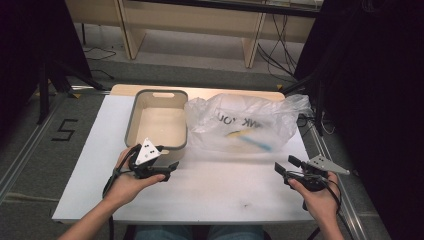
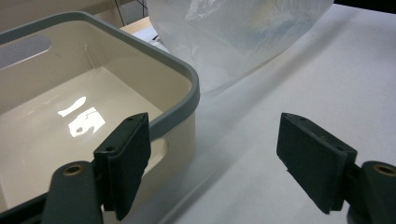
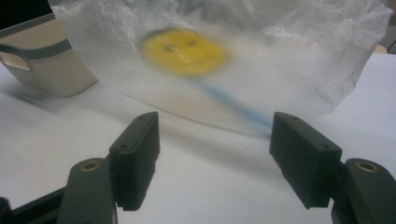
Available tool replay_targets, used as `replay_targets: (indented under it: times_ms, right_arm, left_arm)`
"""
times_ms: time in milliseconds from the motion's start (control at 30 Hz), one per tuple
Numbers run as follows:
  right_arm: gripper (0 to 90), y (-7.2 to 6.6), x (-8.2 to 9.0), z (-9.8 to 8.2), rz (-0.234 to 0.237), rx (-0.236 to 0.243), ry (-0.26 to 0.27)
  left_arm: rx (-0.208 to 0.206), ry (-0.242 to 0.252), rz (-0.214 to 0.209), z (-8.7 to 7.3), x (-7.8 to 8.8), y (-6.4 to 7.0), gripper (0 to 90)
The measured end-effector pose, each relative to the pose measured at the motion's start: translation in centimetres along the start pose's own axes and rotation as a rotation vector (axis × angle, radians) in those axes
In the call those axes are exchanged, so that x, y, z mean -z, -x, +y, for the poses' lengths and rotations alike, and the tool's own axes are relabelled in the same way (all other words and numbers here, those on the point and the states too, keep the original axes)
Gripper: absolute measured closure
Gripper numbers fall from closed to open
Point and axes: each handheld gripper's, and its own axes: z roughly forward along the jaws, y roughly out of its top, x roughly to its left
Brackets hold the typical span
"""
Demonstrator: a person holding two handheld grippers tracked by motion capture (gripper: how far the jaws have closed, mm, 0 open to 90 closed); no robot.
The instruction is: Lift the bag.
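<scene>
Both grippers spread wide, nothing held: left gripper (image 1: pixel 169 171) by the near corner of the bin (image 1: pixel 131 131), right gripper (image 1: pixel 284 166) on the table (image 1: pixel 210 195) near the bag's front right. Risk: thin plastic bag (image 1: pixel 245 122) may slip or tear if I pinch only film; contents blurred, so grip is uncertain. Bag lies just beyond my right jaws, touching the bin's right side.

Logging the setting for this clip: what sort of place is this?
Probably a lab or data-collection room: a white table ringed by black curtains, a taped floor number "5", and loose cables beneath wooden furniture.
</scene>
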Motion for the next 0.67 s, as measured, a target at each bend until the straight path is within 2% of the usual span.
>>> replay_targets:
  times_ms: [267,667]
  right_arm:
    - [34.1,-0.3,0.5,-0.7,0.004,-0.012,0.003]
    - [34.5,-0.4,0.5,-0.8,0.003,-0.021,0.018]
  left_arm:
    - [0.010,0.008,0.009,-1.2,1.1,-0.4,25.5]
    - [0.012,-0.014,0.011,-1.9,1.4,-0.5,24.9]
